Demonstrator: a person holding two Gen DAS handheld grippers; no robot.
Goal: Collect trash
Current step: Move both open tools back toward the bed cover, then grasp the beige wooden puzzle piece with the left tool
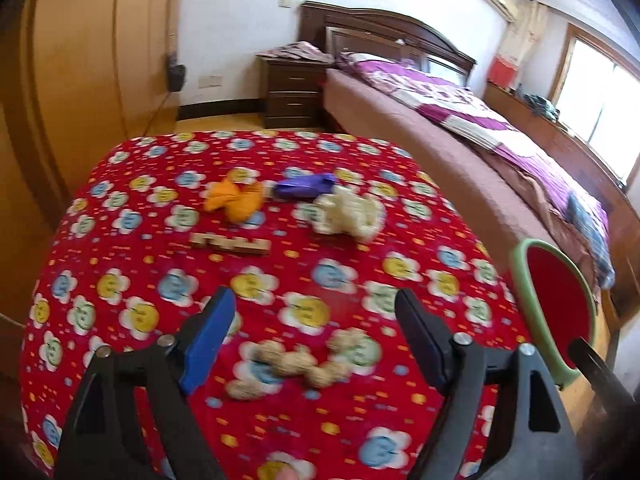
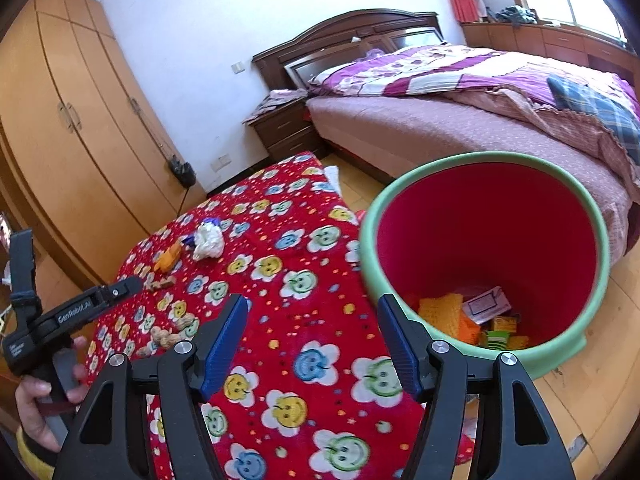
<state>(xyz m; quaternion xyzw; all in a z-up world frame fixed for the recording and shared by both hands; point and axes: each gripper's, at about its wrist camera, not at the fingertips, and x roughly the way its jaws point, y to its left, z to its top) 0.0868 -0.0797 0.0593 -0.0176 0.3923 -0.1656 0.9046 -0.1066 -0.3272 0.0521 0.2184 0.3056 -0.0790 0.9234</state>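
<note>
- So far, several wrappers lie inside the red plastic bin with green rim [image 2: 600, 240].
- Beside it, on the red flowered tablecloth [image 1: 120, 240]: peanut shells [image 1: 296, 364], orange wad [image 1: 232, 200], purple wrapper [image 1: 304, 186], white crumpled tissue [image 1: 348, 212], wooden piece [image 1: 230, 242] are left uncollected.
- Left gripper [image 1: 316, 322] and right gripper [image 2: 312, 330] are both spread, empty.

"GenRobot.AI" runs in white letters along the black body of the left tongs [image 2: 132, 284]; a smaller white label near its handle is too small to read.
</note>
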